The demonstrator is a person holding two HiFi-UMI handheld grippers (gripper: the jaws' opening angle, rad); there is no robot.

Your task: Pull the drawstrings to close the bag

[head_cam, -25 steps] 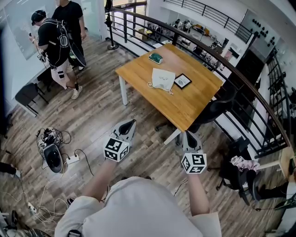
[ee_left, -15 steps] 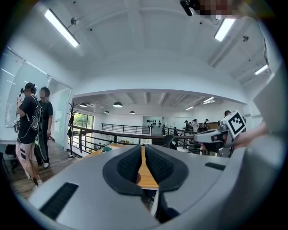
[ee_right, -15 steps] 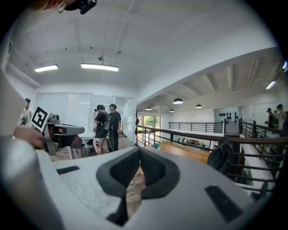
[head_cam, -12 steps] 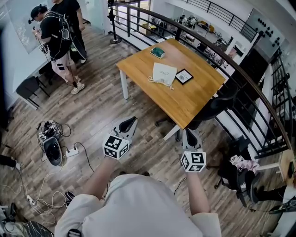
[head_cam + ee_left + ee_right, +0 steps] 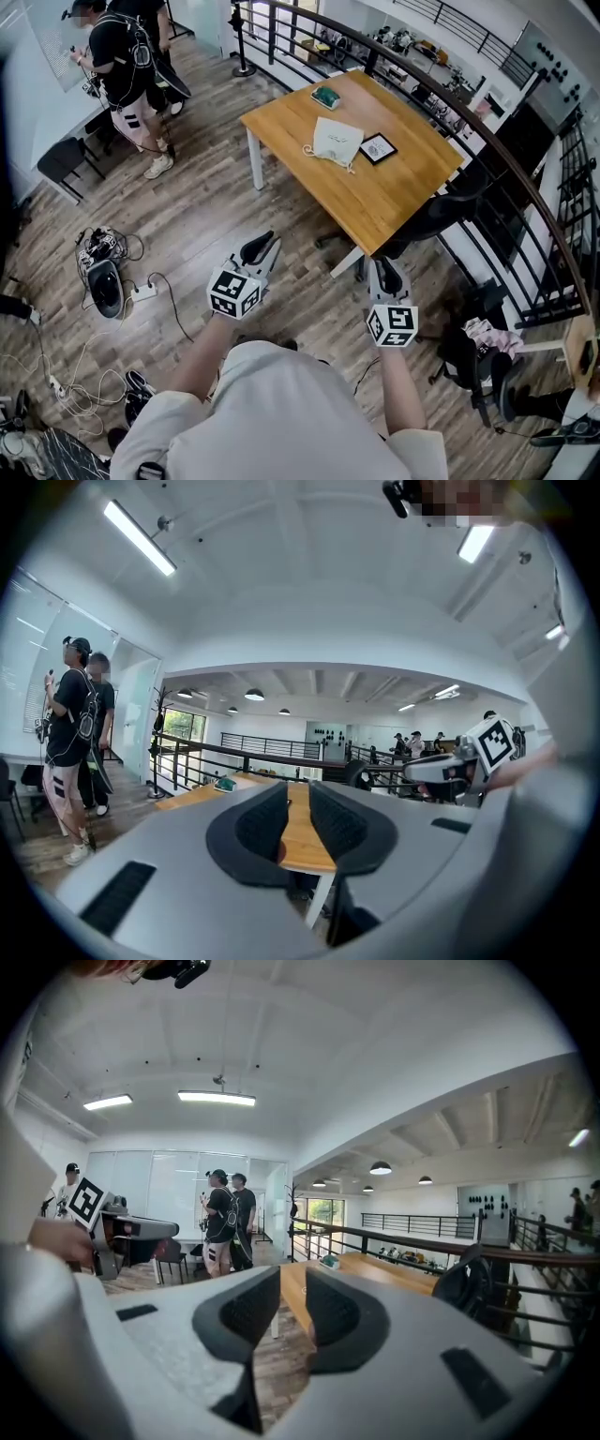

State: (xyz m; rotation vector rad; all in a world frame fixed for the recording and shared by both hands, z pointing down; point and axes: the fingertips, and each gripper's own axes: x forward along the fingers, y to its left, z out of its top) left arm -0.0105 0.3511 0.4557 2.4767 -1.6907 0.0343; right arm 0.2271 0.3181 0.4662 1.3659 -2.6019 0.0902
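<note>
1. The wooden table (image 5: pixel 375 202) stands on a plank floor and serves as the landmark here; both grippers are held in the air well short of its near corner, touching nothing on it.
2. The white drawstring bag (image 5: pixel 336 141) lies flat on the table top, toward the far left edge. Its cord (image 5: pixel 309 150) trails loosely off the bag's left side onto the wood.
3. A small black-framed picture (image 5: pixel 379 148) lies on the table just right of the bag. A teal object (image 5: pixel 326 97) sits near the table's far corner, well apart from the bag.
4. The left gripper (image 5: pixel 260 249) points toward the table's near left side. Its jaws are opening, with a narrow gap between the ribbed pads and nothing between them.
5. The right gripper (image 5: pixel 387 277) is aimed at the table's near corner. Its jaws stand slightly apart with a narrow gap and hold nothing.
6. A black office chair (image 5: pixel 433 221) is tucked against the table's right edge.
7. A dark curved railing (image 5: pixel 506 159) runs beyond the table's far and right sides.
8. Two people (image 5: pixel 127 56) stand well to the left of the table, beside a white wall.
9. A tangle of cables and a power strip (image 5: pixel 108 281) lies on the floor left of the table, nearer the wearer.
</note>
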